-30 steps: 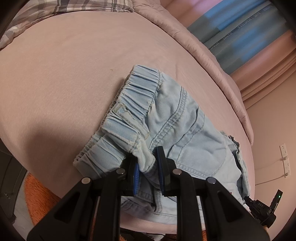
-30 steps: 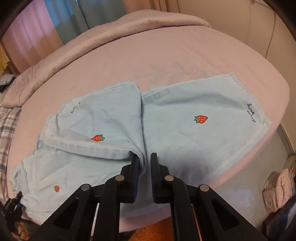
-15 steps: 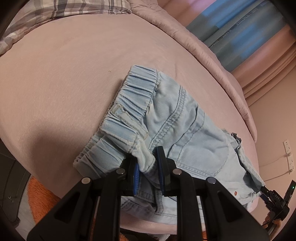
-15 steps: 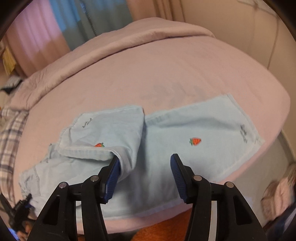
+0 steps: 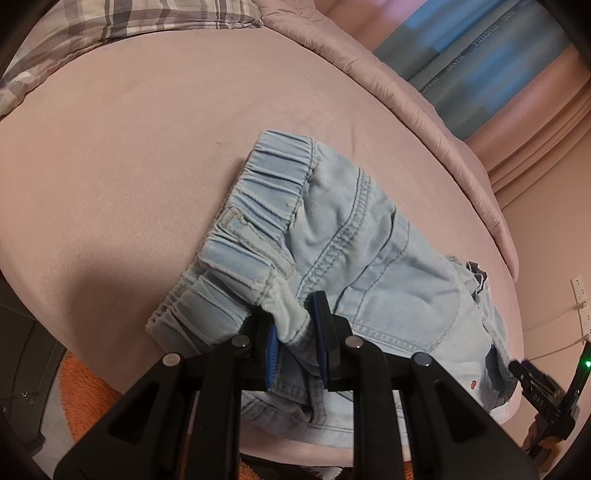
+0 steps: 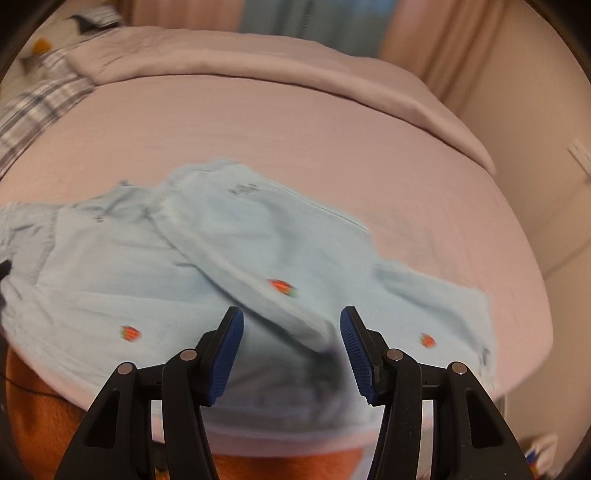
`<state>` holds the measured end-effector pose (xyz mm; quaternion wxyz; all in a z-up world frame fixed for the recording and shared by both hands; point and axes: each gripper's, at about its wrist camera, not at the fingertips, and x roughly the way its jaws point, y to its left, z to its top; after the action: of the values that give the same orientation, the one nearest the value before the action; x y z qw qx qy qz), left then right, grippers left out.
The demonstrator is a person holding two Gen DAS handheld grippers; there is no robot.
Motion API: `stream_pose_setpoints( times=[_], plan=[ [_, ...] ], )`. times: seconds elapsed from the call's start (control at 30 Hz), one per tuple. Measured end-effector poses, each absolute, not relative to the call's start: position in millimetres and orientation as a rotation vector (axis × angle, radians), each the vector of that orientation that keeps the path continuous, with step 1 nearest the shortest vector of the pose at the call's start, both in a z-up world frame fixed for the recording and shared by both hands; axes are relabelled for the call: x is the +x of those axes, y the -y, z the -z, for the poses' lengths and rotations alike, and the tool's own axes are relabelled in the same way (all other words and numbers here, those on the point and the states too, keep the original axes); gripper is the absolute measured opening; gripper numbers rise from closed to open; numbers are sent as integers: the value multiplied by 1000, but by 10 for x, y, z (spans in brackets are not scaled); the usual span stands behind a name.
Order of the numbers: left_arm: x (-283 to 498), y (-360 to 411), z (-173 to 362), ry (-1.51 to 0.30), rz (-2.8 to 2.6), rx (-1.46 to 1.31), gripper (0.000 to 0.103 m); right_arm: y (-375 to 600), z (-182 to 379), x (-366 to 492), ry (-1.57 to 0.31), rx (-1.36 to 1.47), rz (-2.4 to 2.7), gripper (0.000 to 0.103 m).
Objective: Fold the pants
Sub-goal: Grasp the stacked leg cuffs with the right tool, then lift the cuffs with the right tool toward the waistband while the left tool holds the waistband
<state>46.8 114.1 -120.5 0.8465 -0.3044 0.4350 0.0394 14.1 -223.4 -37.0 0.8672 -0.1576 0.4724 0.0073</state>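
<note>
Nearest to you, your left gripper (image 5: 297,334) has its jaws clamped on a bunched piece of the elastic waistband (image 5: 271,206) of the pants (image 5: 373,280). The white inner side of the band bulges up between the two blue pads (image 5: 272,352), so the cloth is pinched there and a little raised from the bed (image 5: 122,147).

Your right gripper (image 6: 291,350) has its jaws apart. They have just been opening, and now the pads press on nothing. Under the gap lies a folded edge of one pant leg, with a dark shadow below it, but the cloth is not held. This view is blurred, so fine details of the fabric are not clear.

The pants are light blue denim and they lie on the near side of the bed, close to its edge. In the right wrist view one leg is folded across the other, and small red strawberry prints (image 6: 282,287) are scattered on the legs. Some dark lettering is also on the cloth, too blurred to read. In the left wrist view the waistband end lies crumpled, with the seams turned up.

Below the bed edge you see an orange rug (image 5: 83,398). The tip of the right gripper shows at the lower right of the left wrist view.

Farther away, the pink sheet is bare. Behind it lies a rolled pink duvet (image 5: 373,70), a plaid pillow (image 5: 122,18) at the far left, and then blue and pink curtains (image 5: 476,48).
</note>
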Motion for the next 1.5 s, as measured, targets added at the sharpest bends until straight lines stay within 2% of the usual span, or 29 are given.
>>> stream_pose_setpoints(
  times=[0.37,0.4,0.43,0.47,0.53,0.63,0.8,0.93,1.1,1.3,1.5],
  plan=[
    [480,-1091,1203,-918,-91,-632,20,1574,721,714,-1034,-323,-158,54],
    [477,-1083,1205,-918,-91,-631,20,1558,803,766,-1051,-319,-165,50],
    [478,-1080,1205,-918,-91,-629,20,1556,858,793,-1056,-325,-159,38],
    [480,-1077,1204,-919,-91,-627,20,1570,884,807,-1052,-326,-150,32],
    [489,-1082,1207,-921,-88,-626,20,1669,876,847,-1030,-288,-123,7],
    [493,-1088,1209,-925,-85,-626,20,2034,621,851,-985,-79,-153,6],
    [526,-1096,1207,-938,-83,-631,20,3120,-155,569,-742,200,10,6],
    [597,-1116,1173,-971,-72,-625,20,4021,-416,140,-610,339,202,6],
    [623,-1173,1151,-986,-52,-664,17,4929,53,-325,-676,524,415,6],
    [604,-1200,1020,-973,-26,-679,13,5170,767,-478,-848,614,450,6],
    [496,-1141,804,-931,10,-643,14,5283,757,-597,-826,712,451,6]
  ],
)
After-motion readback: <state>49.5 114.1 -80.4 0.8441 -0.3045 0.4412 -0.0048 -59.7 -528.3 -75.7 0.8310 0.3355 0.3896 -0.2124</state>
